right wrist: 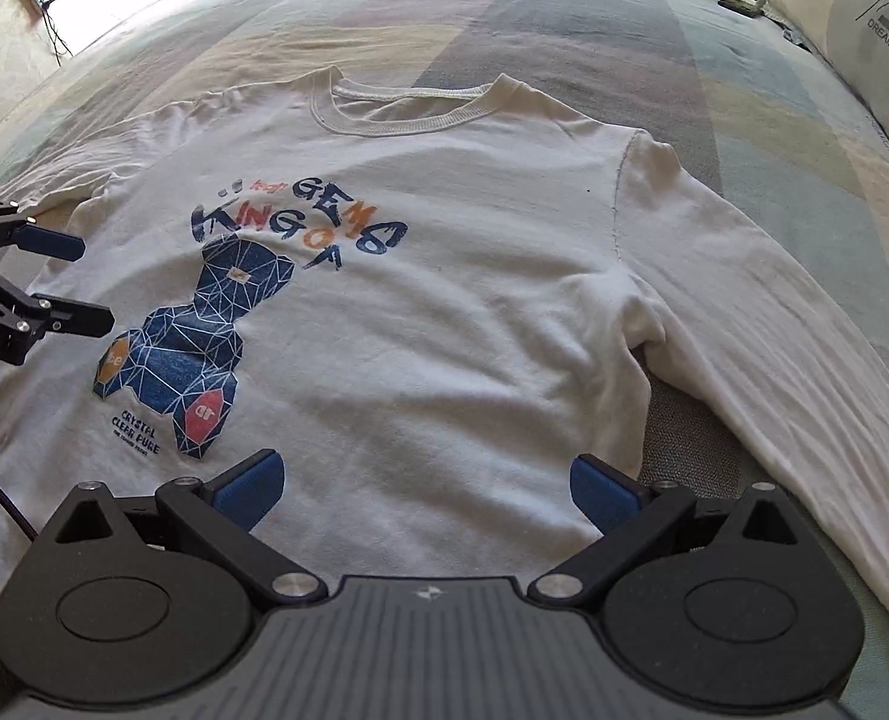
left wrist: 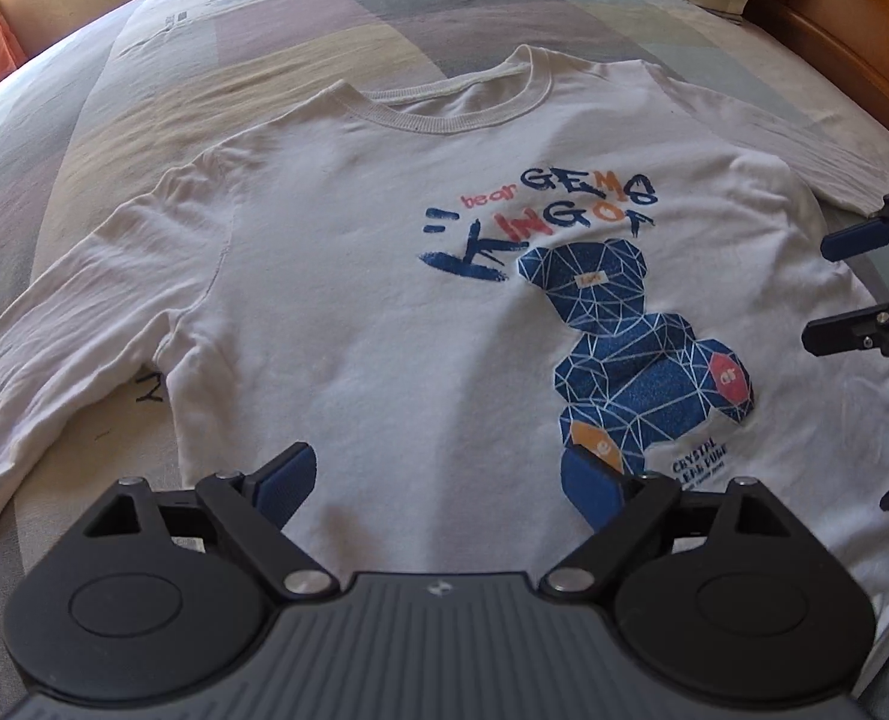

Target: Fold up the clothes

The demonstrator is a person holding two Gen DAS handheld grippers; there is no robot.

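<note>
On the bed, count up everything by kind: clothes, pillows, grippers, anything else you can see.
Shirts: 1, the white long-sleeved shirt lying flat, front up.
Pillows: 1, the pillow at the far right.
Small dark objects: 1, dark item near the pillow, too small to identify.
Grippers: 2, left gripper and right gripper, both open.
Total: 5

A home bedroom: patchwork bedspread [right wrist: 564, 12], pillow [right wrist: 852, 18], wooden headboard [left wrist: 852, 18].

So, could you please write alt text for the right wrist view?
A white long-sleeved shirt with a blue bear print lies flat, front up, on a pastel patchwork bedspread. The right gripper hovers open above its hem; the left gripper, also open, enters at left.
</note>
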